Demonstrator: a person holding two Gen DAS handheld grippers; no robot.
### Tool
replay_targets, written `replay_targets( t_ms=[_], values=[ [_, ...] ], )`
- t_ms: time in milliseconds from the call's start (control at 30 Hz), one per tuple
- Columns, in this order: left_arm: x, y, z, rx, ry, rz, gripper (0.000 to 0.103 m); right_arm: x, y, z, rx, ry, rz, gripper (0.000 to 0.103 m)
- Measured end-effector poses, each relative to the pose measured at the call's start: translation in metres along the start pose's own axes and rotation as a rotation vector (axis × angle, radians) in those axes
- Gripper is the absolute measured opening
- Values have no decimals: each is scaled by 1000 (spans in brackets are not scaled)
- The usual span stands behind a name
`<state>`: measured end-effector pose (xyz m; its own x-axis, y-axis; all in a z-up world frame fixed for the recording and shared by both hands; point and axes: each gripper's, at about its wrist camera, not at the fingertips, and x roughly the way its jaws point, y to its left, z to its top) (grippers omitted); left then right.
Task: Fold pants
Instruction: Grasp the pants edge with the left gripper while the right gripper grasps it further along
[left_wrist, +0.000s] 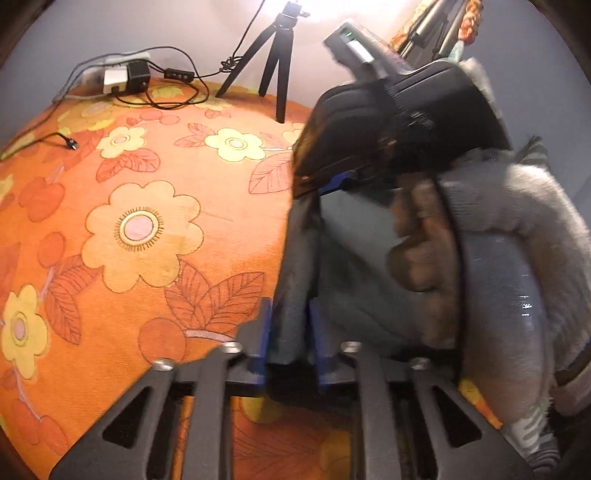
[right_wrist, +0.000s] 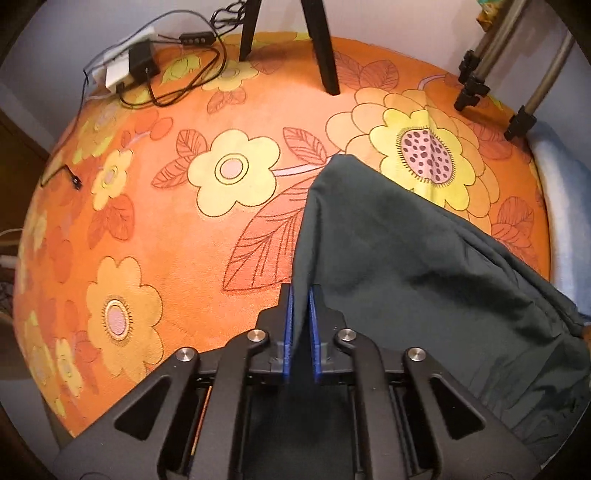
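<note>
the right gripper (right_wrist: 300, 317) pinches the edge of one pair of dark pants (right_wrist: 406, 266) lying on the orange flowered cloth (right_wrist: 166, 236). the left gripper (left_wrist: 291, 332) has a fold between its blue pads; grip uncertain. one black tripod (left_wrist: 273, 66); no readable writing.

Home room, orange floral rug (right_wrist: 192, 236), tripod (left_wrist: 275, 55), power adapter (right_wrist: 142, 61)

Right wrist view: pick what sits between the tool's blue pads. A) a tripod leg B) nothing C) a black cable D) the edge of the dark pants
D: the right tool has its blue pads closed on the edge of the dark pants, which drape away over the orange floral cover.
</note>
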<state>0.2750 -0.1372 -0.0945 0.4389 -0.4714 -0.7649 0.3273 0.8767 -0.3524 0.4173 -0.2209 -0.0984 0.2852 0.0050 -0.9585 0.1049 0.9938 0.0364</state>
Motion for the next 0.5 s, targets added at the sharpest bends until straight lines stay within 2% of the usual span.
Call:
replay_targets(
  t_ms=[67, 200, 333, 433, 500],
  values=[
    [3, -3, 0, 10, -7, 26, 55, -4, -6, 0, 20, -14, 21, 7],
    [11, -10, 0, 36, 1, 48, 55, -17, -15, -2, 30, -37, 47, 6],
    [15, -3, 4, -40, 19, 4, 55, -27, -20, -5, 39, -54, 70, 5],
    [14, -5, 4, -38, 9, -3, 45, -34, -24, -7, 45, -66, 83, 5],
    [14, -9, 4, -23, 10, -22, 15, -37, -28, -6, 55, -77, 91, 5]
  ],
)
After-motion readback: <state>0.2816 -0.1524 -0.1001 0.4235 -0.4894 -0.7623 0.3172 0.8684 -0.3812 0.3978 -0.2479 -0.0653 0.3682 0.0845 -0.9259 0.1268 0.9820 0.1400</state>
